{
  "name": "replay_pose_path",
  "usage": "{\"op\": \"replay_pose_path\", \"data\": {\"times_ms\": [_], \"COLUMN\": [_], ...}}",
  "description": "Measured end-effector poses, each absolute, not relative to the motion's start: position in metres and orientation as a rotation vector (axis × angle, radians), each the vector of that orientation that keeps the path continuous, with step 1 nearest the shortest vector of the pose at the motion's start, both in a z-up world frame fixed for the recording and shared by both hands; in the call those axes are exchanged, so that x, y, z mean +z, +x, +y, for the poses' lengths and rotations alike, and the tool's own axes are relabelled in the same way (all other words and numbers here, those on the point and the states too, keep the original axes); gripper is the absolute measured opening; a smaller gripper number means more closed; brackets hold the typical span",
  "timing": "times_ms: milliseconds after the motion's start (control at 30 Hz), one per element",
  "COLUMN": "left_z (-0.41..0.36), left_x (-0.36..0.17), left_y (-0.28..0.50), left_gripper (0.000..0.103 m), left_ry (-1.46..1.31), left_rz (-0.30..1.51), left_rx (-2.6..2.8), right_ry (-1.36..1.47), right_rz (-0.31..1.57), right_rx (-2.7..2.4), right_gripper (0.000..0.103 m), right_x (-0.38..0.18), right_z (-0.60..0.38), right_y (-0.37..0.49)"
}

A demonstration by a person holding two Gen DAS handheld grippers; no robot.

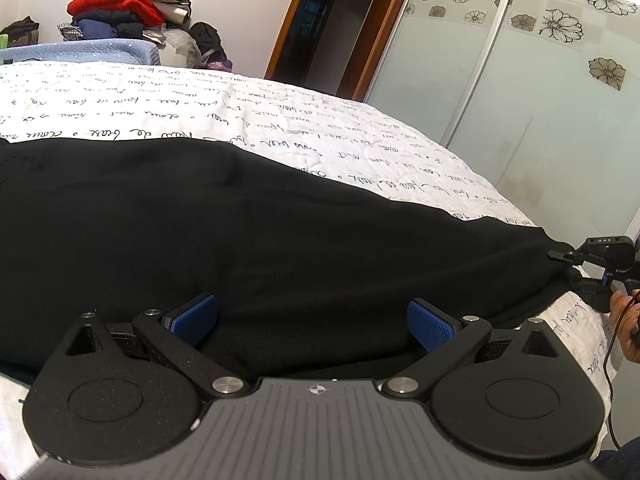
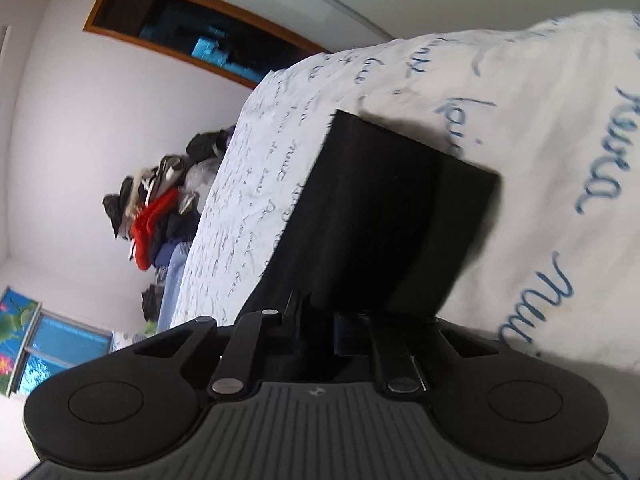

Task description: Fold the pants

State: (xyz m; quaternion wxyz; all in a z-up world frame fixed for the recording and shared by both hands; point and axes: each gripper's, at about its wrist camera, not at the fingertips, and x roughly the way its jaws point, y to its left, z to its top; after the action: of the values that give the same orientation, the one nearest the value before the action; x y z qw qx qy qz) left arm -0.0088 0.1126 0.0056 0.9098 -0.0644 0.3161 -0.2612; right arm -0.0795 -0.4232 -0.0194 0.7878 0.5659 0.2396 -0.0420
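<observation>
The black pants [image 1: 260, 232] lie spread across the white bed cover with script print [image 1: 200, 96]. My left gripper [image 1: 312, 322] is open, its blue pads [image 1: 196, 316] wide apart and low over the near edge of the pants, holding nothing. My right gripper [image 1: 568, 258] appears at the right edge of the left wrist view, shut on the far end of the pants. In the right wrist view that gripper [image 2: 316, 320] is shut on the black pants [image 2: 380, 208], which stretch away from it over the bed cover [image 2: 540, 140].
A pile of clothes with a red garment [image 1: 120, 4] and a blue box [image 1: 80, 50] stand beyond the bed's far side. A frosted sliding wardrobe door with flower print [image 1: 540, 80] runs along the right. A dark open doorway [image 1: 320, 20] is behind the bed.
</observation>
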Motion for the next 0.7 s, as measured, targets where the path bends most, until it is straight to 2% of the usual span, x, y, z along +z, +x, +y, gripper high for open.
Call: {"op": "replay_pose_path", "data": {"times_ms": [100, 167, 333, 400, 533, 600, 700], "left_z": [0.113, 0.113, 0.113, 0.099, 0.048, 0.022, -0.021], "left_x": [0.006, 0.008, 0.025, 0.045, 0.075, 0.077, 0.064], "left_y": [-0.009, -0.009, -0.009, -0.015, -0.045, -0.06, -0.076], "left_gripper": [0.102, 0.102, 0.099, 0.099, 0.098, 0.1, 0.097], "left_ry": [-0.136, -0.143, -0.251, -0.142, 0.277, 0.424, 0.604], "left_rz": [0.654, 0.658, 0.661, 0.599, 0.325, 0.244, 0.187], "left_rx": [-0.537, -0.532, -0.472, -0.447, -0.462, -0.539, -0.605], "right_ry": [1.296, 1.282, 1.224, 1.224, 1.225, 1.228, 1.251], "right_rz": [0.421, 0.395, 0.346, 0.331, 0.327, 0.32, 0.307], "right_rx": [-0.126, -0.119, -0.099, -0.071, -0.04, -0.031, -0.013], "right_gripper": [0.014, 0.004, 0.004, 0.004, 0.004, 0.004, 0.004], "right_x": [-0.025, -0.023, -0.005, 0.002, 0.005, 0.007, 0.007], "right_z": [-0.427, -0.425, -0.425, -0.426, -0.428, -0.428, -0.427], "right_y": [-0.09, -0.094, -0.094, -0.089, -0.083, -0.082, -0.08]}}
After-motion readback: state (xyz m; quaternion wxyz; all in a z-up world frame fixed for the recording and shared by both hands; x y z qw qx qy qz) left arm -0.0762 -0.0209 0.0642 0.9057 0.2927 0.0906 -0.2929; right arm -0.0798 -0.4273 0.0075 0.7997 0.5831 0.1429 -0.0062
